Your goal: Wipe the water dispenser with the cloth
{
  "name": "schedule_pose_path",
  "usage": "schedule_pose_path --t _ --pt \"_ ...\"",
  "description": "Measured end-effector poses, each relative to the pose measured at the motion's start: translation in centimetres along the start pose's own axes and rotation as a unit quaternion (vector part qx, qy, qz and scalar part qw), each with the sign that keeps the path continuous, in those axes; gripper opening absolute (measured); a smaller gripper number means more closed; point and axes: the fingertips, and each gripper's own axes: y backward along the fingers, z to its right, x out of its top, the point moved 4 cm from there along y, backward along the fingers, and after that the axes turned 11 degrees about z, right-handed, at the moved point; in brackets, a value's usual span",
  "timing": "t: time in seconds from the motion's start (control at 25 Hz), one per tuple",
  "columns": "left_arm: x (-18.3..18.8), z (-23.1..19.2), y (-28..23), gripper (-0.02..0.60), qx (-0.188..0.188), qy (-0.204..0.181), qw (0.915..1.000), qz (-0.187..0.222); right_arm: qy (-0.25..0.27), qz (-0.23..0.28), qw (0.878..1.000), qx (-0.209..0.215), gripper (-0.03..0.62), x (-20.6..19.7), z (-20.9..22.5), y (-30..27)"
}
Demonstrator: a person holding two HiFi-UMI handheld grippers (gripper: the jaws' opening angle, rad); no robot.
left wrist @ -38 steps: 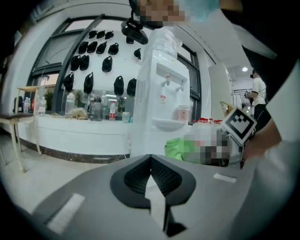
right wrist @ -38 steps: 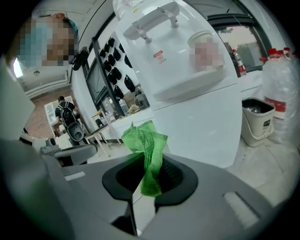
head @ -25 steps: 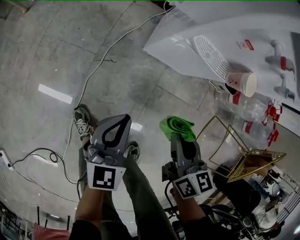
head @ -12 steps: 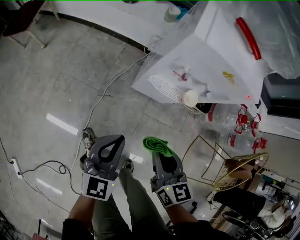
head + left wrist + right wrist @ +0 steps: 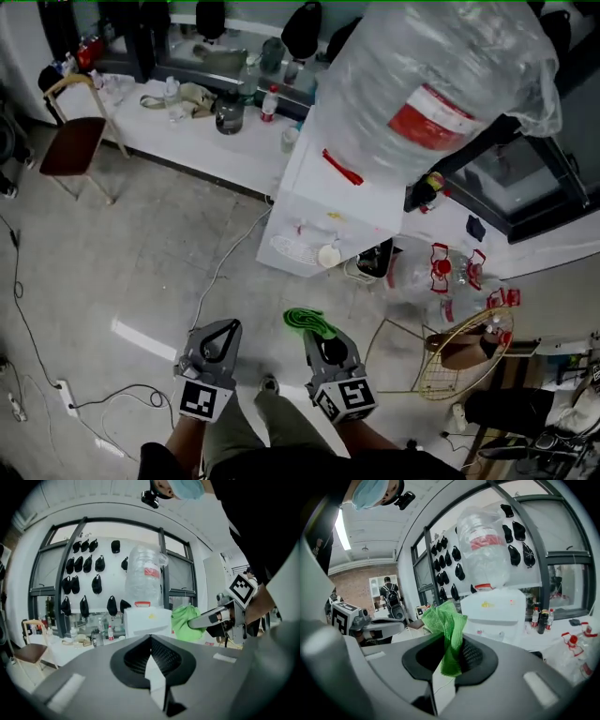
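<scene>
The right gripper (image 5: 449, 663) was clamped on the green cloth (image 5: 446, 625), whose upper folds stood bunched above the closed jaws. The left gripper (image 5: 153, 665) had its jaws together with nothing between them, and in the head view it sat at the right one's 9 o'clock. The water dispenser (image 5: 314, 211) stood at 12 o'clock from the cloth and well apart from it. A large plastic-wrapped bottle (image 5: 436, 84) was inverted on top, and a paper cup (image 5: 328, 255) sat by its drip tray. Empty bottles (image 5: 441, 277) lay at the dispenser's 4 o'clock, with a gold wire basket (image 5: 459, 361) beyond them. The step in hand appeared to be the approach, with no wiping begun. The next move would call for carrying the cloth forward and pressing its loose folds flat against a white panel, clear of the cup.
</scene>
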Motion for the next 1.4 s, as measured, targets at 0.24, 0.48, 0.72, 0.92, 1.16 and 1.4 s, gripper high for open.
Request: schedule_pose_path --t 0.24,0.48,0.72,0.92,1.16,1.4 --pt "8.2 -0.3 1.1 -0.002 -0.005 -0.027 0.9994 0.023 0.021 0.058 0.998 -0.002 0.077 7.4 -1.3 2.2" --pt "12.8 0.6 2.1 -0.002 -0.005 -0.030 0.9988 0.038 0.035 0.081 0.996 -0.007 0.077 10.6 -1.9 4.2" --pt "13.5 2.8 3.2 -0.002 -0.003 -0.045 0.9977 0.050 0.023 0.085 0.996 -0.006 0.077 11.4 -2.2 6.8" --pt "13.8 4.9 3.9 -0.002 0.008 -0.032 0.9982 0.050 0.014 0.098 0.995 -0.007 0.077 11.8 -1.1 8.9" --pt "15.2 7.0 4.5 -0.002 0.002 -0.042 0.9972 0.061 0.002 0.104 0.995 -0.004 0.077 12.3 -0.9 11.0" --pt "15.7 8.5 5.5 -0.002 0.003 -0.049 0.9963 0.071 0.002 0.103 0.995 0.000 0.075 12.3 -1.1 12.0"
